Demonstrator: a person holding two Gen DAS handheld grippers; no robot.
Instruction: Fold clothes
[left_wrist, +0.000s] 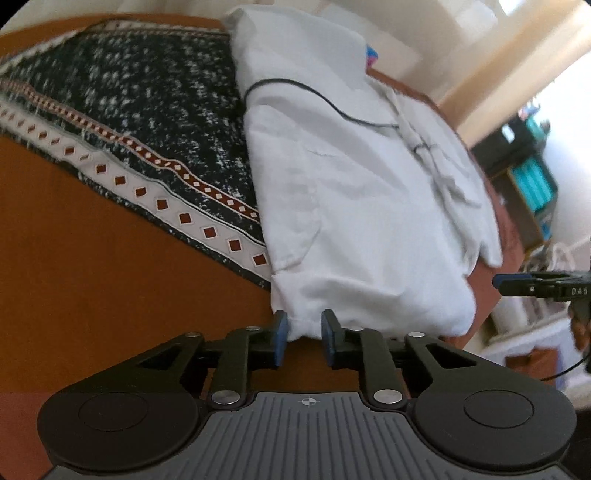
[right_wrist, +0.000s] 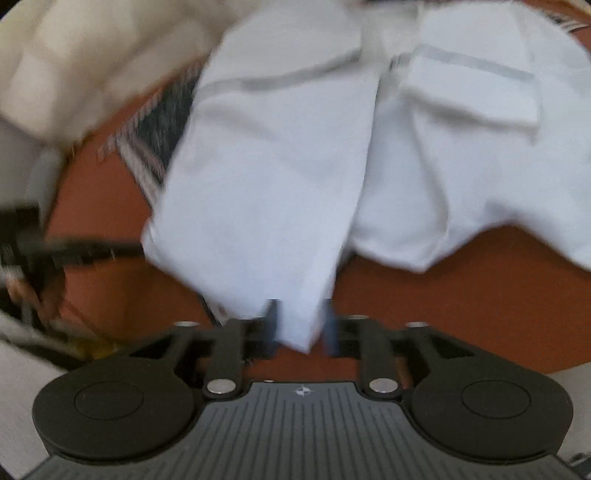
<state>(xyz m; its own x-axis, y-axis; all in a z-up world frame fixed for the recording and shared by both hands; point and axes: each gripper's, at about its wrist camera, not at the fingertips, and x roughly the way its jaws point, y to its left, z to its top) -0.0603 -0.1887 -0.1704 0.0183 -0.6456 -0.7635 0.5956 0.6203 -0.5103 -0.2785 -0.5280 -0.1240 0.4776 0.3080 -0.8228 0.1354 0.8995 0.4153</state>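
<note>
A white garment (left_wrist: 351, 184) lies partly folded on an orange-brown surface (left_wrist: 92, 277), overlapping a dark speckled cloth with a red-diamond border (left_wrist: 147, 110). My left gripper (left_wrist: 303, 334) is open, and the garment's near corner hangs loosely between its blue pads. In the right wrist view, which is blurred, a folded flap of the same garment (right_wrist: 277, 166) reaches down between the pads of my right gripper (right_wrist: 300, 325), which stands open around it. The right gripper (left_wrist: 498, 283) also shows side-on at the left view's right edge, beyond the garment. A thin black cable (left_wrist: 332, 99) runs across the garment.
A dark shelf with teal items (left_wrist: 532, 177) stands past the surface's far right edge. Cream bedding (right_wrist: 74, 55) fills the upper left of the right wrist view. The patterned cloth (right_wrist: 162, 122) peeks out left of the garment. A blurred dark tool (right_wrist: 92, 251) is at the left.
</note>
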